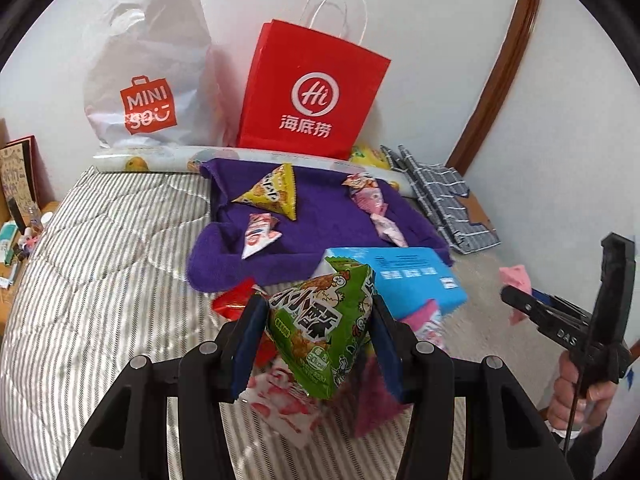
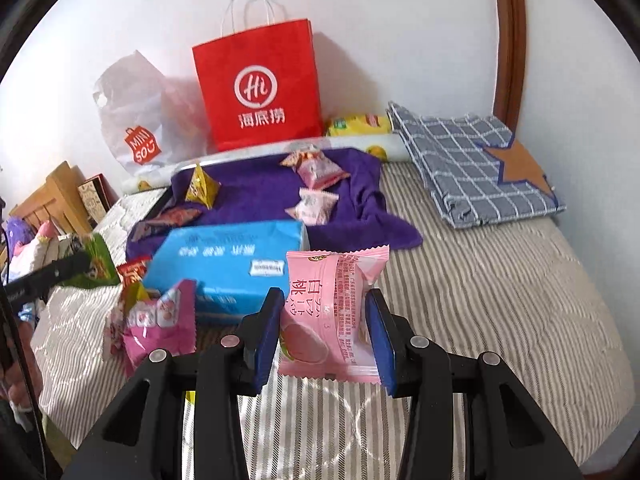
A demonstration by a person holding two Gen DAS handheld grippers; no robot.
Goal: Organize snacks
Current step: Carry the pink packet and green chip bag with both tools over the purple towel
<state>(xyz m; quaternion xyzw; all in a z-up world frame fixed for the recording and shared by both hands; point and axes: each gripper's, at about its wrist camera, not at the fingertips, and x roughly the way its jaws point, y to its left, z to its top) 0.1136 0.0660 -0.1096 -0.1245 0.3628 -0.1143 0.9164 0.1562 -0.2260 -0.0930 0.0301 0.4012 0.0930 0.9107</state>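
Your left gripper (image 1: pixel 320 340) clamps a green, glossy, pyramid-shaped snack packet (image 1: pixel 326 326) printed with a cartoon chicken, held tilted above the striped quilt (image 1: pixel 100 260). Your right gripper (image 2: pixel 326 336) squeezes a flat pink peach-cake wrapper (image 2: pixel 334 312) with crimped zigzag ends, raised over the bed in front of the blue tissue pack (image 2: pixel 228 264). Both point downward toward the fuzzy purple towel (image 1: pixel 320 216), where a yellow triangular packet (image 1: pixel 272 194) lies.

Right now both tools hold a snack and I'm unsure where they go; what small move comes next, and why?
Probably carry the green triangular chicken snack packet in the left tool forward to the purple towel, beside the yellow triangular packet: sorted snacks already lie there, and similar shapes seem grouped.
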